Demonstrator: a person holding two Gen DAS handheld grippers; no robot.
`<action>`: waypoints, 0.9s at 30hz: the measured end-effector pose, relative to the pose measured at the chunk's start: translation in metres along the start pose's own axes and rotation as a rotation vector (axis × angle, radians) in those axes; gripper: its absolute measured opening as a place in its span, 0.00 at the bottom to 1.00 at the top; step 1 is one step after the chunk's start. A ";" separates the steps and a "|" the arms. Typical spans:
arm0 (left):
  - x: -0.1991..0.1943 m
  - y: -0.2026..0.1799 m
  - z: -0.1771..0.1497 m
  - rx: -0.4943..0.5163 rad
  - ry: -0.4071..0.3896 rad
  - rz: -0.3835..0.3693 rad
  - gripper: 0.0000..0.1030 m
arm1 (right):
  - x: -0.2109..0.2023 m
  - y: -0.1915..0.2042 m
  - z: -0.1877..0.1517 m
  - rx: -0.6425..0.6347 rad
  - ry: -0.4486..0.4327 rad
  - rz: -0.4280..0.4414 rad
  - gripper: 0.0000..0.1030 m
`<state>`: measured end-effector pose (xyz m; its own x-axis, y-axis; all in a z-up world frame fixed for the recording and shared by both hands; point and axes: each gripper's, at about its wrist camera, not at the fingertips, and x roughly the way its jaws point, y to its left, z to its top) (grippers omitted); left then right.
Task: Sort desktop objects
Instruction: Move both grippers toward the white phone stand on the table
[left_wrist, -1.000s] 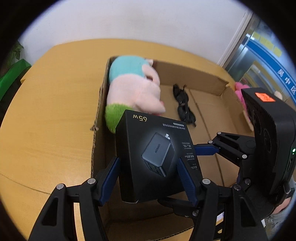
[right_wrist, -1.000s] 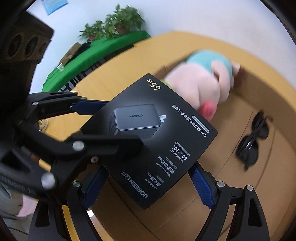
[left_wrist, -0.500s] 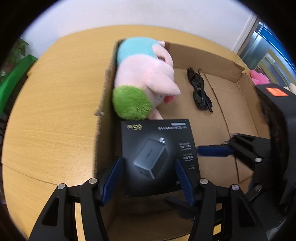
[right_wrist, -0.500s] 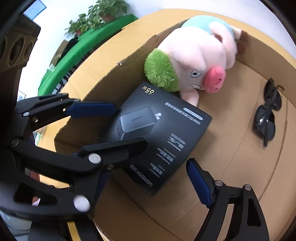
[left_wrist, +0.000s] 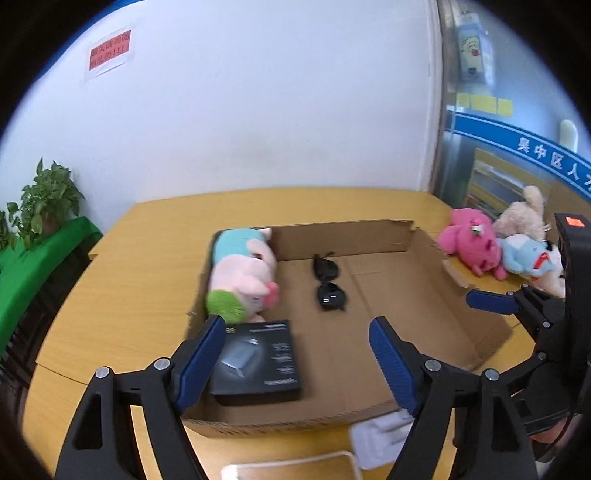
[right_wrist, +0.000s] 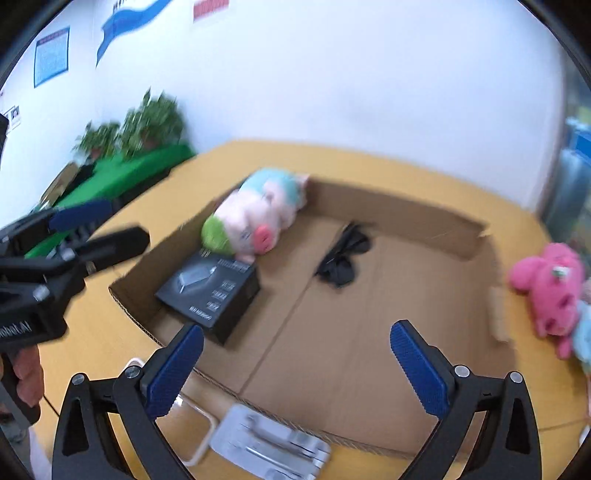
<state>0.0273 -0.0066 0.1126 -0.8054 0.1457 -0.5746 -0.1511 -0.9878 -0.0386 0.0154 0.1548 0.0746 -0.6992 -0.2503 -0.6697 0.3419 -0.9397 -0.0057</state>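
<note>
While we hold both grippers, left gripper (left_wrist: 297, 354) and right gripper (right_wrist: 297, 362), jaws opening, empty | charger box (left_wrist: 256, 363) in cardboard box (left_wrist: 343, 232) | wooden table (left_wrist: 129, 273), white wall | items at near edge blurred

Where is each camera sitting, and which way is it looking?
Left wrist: on the left tool, facing the cardboard box; its open blue fingers and the right tool show.
Right wrist: on the right tool, facing the box from the right; the left tool and a hand show.
Shared: black charger box, pig plush, sunglasses.
</note>
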 end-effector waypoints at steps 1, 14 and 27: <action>-0.002 -0.005 -0.001 -0.007 -0.001 -0.016 0.78 | -0.008 -0.003 -0.001 0.002 -0.002 -0.013 1.00; -0.011 -0.053 -0.015 0.009 0.019 -0.076 0.78 | -0.030 -0.029 -0.032 0.082 0.007 -0.037 1.00; 0.005 -0.050 -0.045 -0.018 0.137 -0.145 0.78 | -0.014 -0.030 -0.067 0.115 0.086 -0.005 1.00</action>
<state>0.0564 0.0408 0.0746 -0.6899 0.2788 -0.6680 -0.2485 -0.9580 -0.1431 0.0575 0.2020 0.0346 -0.6422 -0.2296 -0.7313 0.2611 -0.9626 0.0729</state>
